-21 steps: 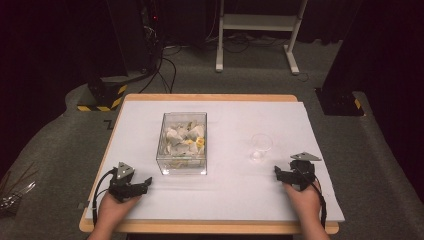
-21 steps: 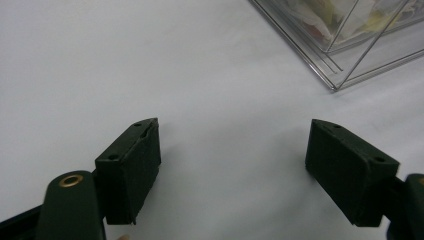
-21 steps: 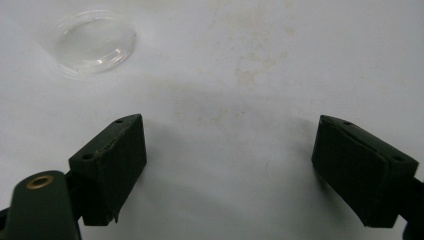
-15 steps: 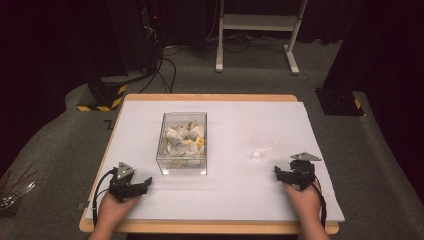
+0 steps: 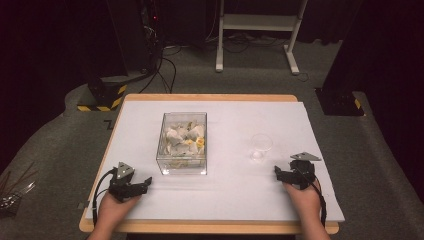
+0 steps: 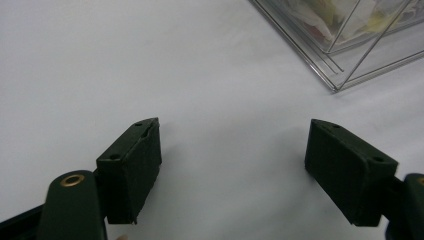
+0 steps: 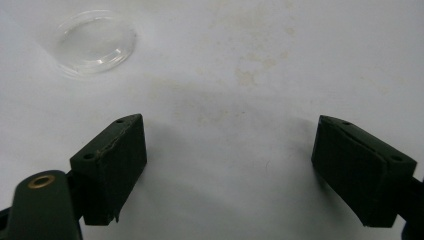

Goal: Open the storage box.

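Observation:
A clear plastic box (image 5: pixel 183 143) holding several white and yellow pieces stands left of the table's middle; its corner (image 6: pixel 345 45) reaches into the left gripper view at the top right. A small clear cup (image 5: pixel 261 146) stands to its right, seen from above as a round rim (image 7: pixel 95 42) in the right gripper view. My left gripper (image 5: pixel 143 184) rests low on the white sheet near the front left, open and empty (image 6: pixel 235 170). My right gripper (image 5: pixel 278 173) rests at the front right, just short of the cup, open and empty (image 7: pixel 230 170).
A white sheet (image 5: pixel 225 190) covers the wooden table (image 5: pixel 210 228). Faint brownish stains (image 7: pixel 245 75) mark the sheet ahead of the right gripper. Behind the table are a white stand (image 5: pixel 260 30), cables and dark equipment on grey floor.

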A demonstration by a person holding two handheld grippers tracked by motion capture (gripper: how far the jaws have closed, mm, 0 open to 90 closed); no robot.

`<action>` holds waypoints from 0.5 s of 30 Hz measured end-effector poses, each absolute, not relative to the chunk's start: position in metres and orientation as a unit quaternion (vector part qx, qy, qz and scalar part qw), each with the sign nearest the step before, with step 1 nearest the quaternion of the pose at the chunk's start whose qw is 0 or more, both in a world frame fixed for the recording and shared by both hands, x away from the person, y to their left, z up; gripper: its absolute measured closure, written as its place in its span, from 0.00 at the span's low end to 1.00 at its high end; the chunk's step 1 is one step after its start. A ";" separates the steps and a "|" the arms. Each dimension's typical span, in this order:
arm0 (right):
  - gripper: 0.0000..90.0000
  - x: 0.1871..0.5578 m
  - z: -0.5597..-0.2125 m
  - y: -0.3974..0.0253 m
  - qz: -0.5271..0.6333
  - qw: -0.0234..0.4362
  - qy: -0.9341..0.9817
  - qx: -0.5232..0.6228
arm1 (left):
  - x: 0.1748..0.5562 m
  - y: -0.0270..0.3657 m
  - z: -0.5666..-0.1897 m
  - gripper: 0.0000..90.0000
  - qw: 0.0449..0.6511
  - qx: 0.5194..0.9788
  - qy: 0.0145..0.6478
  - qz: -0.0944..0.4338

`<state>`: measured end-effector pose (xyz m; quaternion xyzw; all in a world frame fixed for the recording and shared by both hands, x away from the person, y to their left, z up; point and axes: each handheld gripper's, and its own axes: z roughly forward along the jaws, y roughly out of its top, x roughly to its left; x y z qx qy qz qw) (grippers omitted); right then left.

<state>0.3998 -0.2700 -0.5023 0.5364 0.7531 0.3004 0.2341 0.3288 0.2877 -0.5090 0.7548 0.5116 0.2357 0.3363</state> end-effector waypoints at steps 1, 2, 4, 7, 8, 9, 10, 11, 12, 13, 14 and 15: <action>0.17 0.400 -0.502 -0.270 0.301 0.234 0.753 0.537 | 0.329 0.288 -0.509 0.26 0.337 0.754 0.513 0.235; 0.17 0.400 -0.502 -0.270 0.301 0.234 0.753 0.537 | 0.329 0.288 -0.509 0.26 0.337 0.754 0.513 0.235; 0.17 0.398 -0.501 -0.269 0.300 0.239 0.754 0.533 | 0.329 0.288 -0.509 0.26 0.337 0.754 0.513 0.235; 0.17 0.395 -0.498 -0.267 0.301 0.244 0.754 0.530 | 0.329 0.288 -0.509 0.26 0.338 0.752 0.515 0.234; 0.17 0.392 -0.496 -0.265 0.302 0.248 0.754 0.527 | 0.329 0.288 -0.509 0.27 0.337 0.753 0.515 0.234; 0.18 0.388 -0.494 -0.264 0.305 0.252 0.755 0.524 | 0.329 0.289 -0.509 0.27 0.337 0.753 0.515 0.234; 0.18 0.388 -0.494 -0.264 0.305 0.252 0.755 0.524 | 0.329 0.289 -0.509 0.27 0.338 0.752 0.515 0.234; 0.18 0.386 -0.494 -0.263 0.305 0.252 0.756 0.522 | 0.329 0.289 -0.509 0.27 0.337 0.753 0.514 0.234; 0.18 0.384 -0.494 -0.262 0.306 0.251 0.755 0.523 | 0.329 0.289 -0.509 0.28 0.338 0.753 0.515 0.233; 0.18 0.382 -0.494 -0.262 0.305 0.250 0.757 0.521 | 0.329 0.289 -0.509 0.28 0.338 0.753 0.515 0.233; 0.18 0.381 -0.495 -0.262 0.305 0.249 0.758 0.520 | 0.329 0.289 -0.508 0.28 0.338 0.753 0.515 0.233; 0.18 0.379 -0.497 -0.261 0.302 0.245 0.759 0.522 | 0.329 0.289 -0.509 0.28 0.338 0.752 0.515 0.233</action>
